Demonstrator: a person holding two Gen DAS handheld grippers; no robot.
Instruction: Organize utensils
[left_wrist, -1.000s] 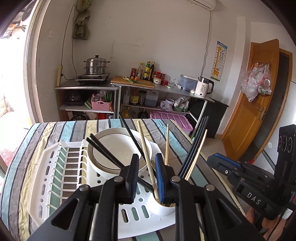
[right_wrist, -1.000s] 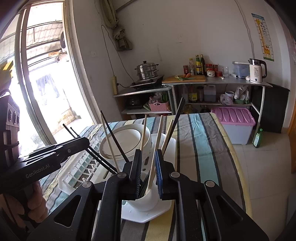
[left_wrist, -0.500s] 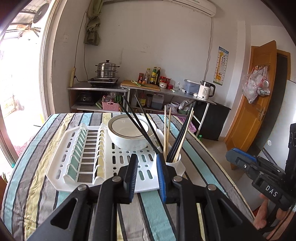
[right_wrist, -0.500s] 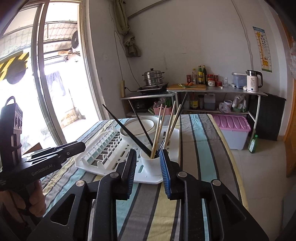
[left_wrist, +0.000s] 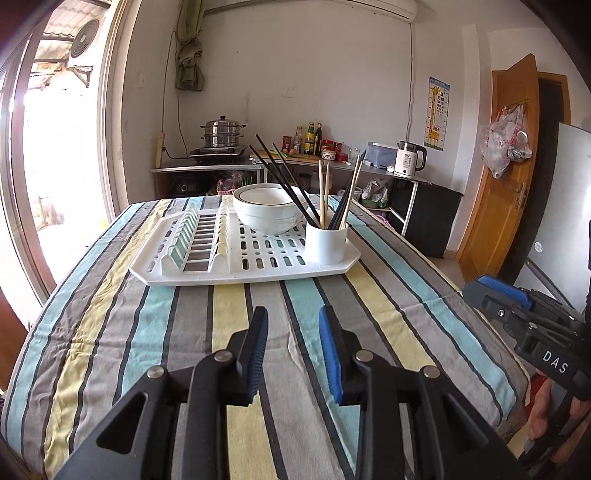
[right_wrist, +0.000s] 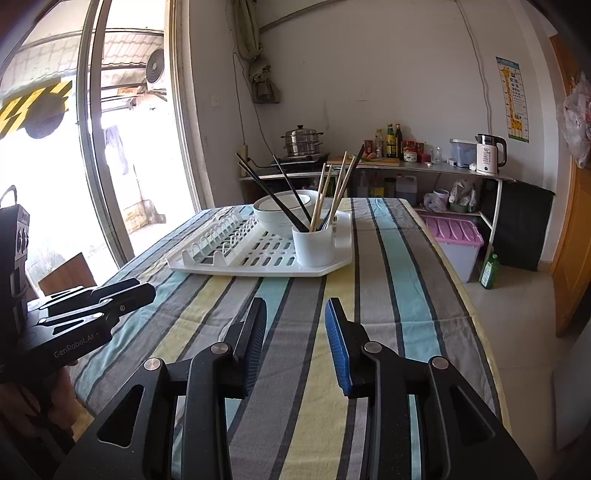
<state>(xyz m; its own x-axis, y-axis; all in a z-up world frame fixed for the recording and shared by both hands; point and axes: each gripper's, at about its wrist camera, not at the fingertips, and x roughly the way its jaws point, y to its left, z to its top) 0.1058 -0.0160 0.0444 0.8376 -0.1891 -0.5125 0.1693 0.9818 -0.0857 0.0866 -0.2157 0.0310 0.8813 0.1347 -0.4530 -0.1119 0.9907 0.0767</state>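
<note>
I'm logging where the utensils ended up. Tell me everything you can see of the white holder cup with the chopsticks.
The white holder cup is a plain, smooth cylinder, plastic by its look, standing upright at the near right corner of the white drying rack, close beside the white bowl. It holds black chopsticks leaning left and pale wooden chopsticks standing steeper, fanned above its rim. Neither gripper touches it.

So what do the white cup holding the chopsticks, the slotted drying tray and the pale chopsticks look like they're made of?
The white cylindrical chopstick cup looks like smooth plastic or glazed ceramic; its soft, even sheen leaves that open. The white slotted drying tray seems to be moulded plastic, given its thin ribs and cut-out slots. The pale tan chopsticks look like matt, unpainted wood or bamboo.
</note>
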